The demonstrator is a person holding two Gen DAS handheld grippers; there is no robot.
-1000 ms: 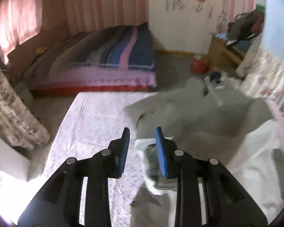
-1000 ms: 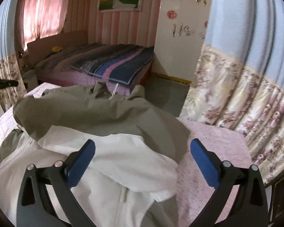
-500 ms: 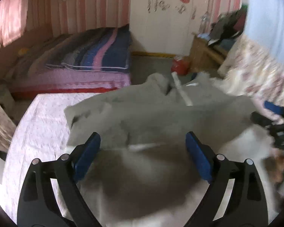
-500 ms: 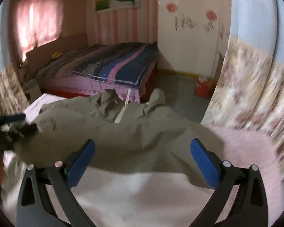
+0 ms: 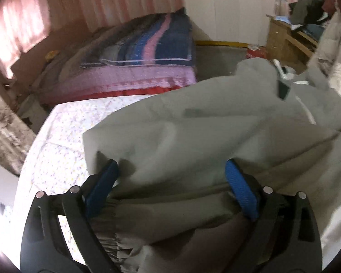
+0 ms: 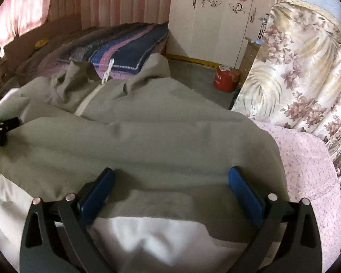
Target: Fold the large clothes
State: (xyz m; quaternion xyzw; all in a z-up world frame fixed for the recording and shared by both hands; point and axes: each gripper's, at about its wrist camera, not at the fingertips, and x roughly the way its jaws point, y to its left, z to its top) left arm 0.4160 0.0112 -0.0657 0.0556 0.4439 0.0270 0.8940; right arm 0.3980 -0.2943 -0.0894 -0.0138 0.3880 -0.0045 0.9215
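both grippers, left gripper and right gripper, gape wide, gripping nothing. the left one's jaws are opening. the grey jacket under them is blurred, possibly folded, its near hem hidden.

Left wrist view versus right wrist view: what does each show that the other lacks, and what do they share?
Only the left wrist view: a clothes pile on a wooden desk, and the jacket's gathered hem.
Only the right wrist view: the floral curtain and the jacket's white lining.
Both: the olive jacket, the striped bed, the red container, and open claws.
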